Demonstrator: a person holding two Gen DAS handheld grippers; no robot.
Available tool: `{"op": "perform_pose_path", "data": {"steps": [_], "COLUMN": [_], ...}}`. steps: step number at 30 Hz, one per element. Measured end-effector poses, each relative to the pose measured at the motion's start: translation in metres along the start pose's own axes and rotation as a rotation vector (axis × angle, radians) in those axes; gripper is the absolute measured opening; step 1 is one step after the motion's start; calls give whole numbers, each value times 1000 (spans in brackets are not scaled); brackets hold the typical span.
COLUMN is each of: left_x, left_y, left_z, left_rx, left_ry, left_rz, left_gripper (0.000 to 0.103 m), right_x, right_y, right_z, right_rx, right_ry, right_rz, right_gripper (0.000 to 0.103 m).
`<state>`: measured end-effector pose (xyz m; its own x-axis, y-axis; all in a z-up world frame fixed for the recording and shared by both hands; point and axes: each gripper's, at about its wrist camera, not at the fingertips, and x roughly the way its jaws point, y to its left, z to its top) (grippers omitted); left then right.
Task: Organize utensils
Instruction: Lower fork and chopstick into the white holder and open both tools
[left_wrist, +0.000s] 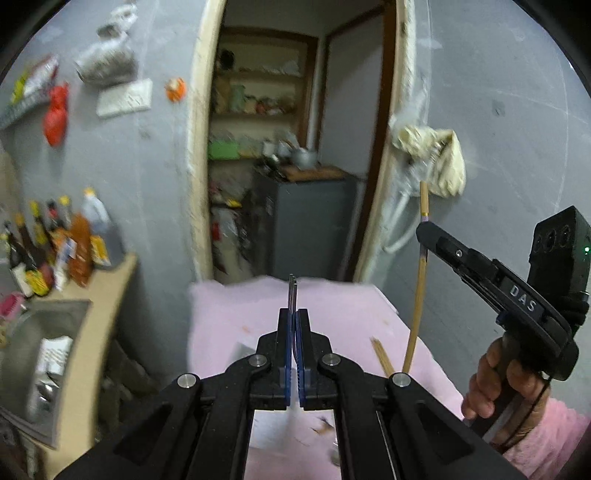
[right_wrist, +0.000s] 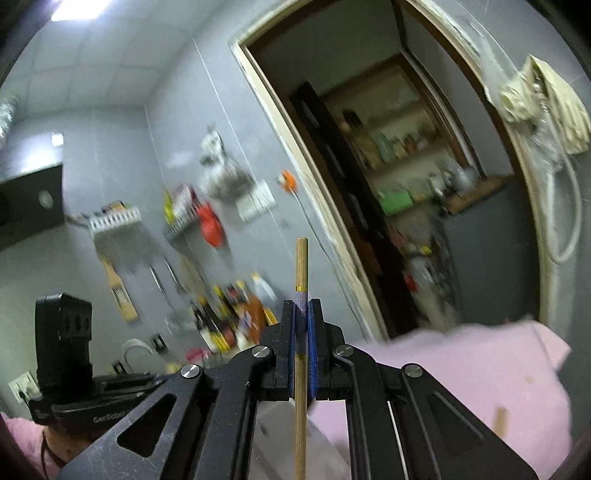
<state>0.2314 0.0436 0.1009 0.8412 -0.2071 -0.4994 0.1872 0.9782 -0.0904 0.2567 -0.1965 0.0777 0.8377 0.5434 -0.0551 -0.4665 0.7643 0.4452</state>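
My left gripper (left_wrist: 294, 314) is shut on a thin metal utensil handle (left_wrist: 292, 291) that sticks out past the fingertips, held above the pink-covered table (left_wrist: 229, 317). My right gripper (right_wrist: 303, 306) is shut on a wooden chopstick (right_wrist: 301, 266) with a purple and gold band, held upright in the air. The right gripper (left_wrist: 428, 236) with the chopstick (left_wrist: 417, 295) also shows at the right of the left wrist view, in a hand. More wooden chopsticks (left_wrist: 384, 356) lie on the pink cloth.
A steel sink (left_wrist: 40, 343) and a counter with sauce bottles (left_wrist: 55, 247) are at the left. An open doorway (left_wrist: 295, 147) to a storeroom with shelves is ahead. A white container (right_wrist: 280, 417) sits on the table below the grippers. Utensils hang on the wall (right_wrist: 118, 284).
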Motion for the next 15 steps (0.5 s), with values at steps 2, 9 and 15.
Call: {"op": "perform_pose_path", "data": {"steps": [2,9,15], "left_x": [-5,8,31], "left_y": [11,34,28], "left_z": [10,9,-28], "left_rx": [-1,18,66], "left_ry": [-24,-65,-64], "left_rz": [37,155,205], "left_gripper": [2,3,3], "right_x": [17,79,105], "right_y": [9,24,17], "right_z": [9,-8,-44], "right_rx": [9,27,-7], "right_ry": [-51,-79,-20], "right_rz": [34,49,3], "right_gripper": [6,6,6]}}
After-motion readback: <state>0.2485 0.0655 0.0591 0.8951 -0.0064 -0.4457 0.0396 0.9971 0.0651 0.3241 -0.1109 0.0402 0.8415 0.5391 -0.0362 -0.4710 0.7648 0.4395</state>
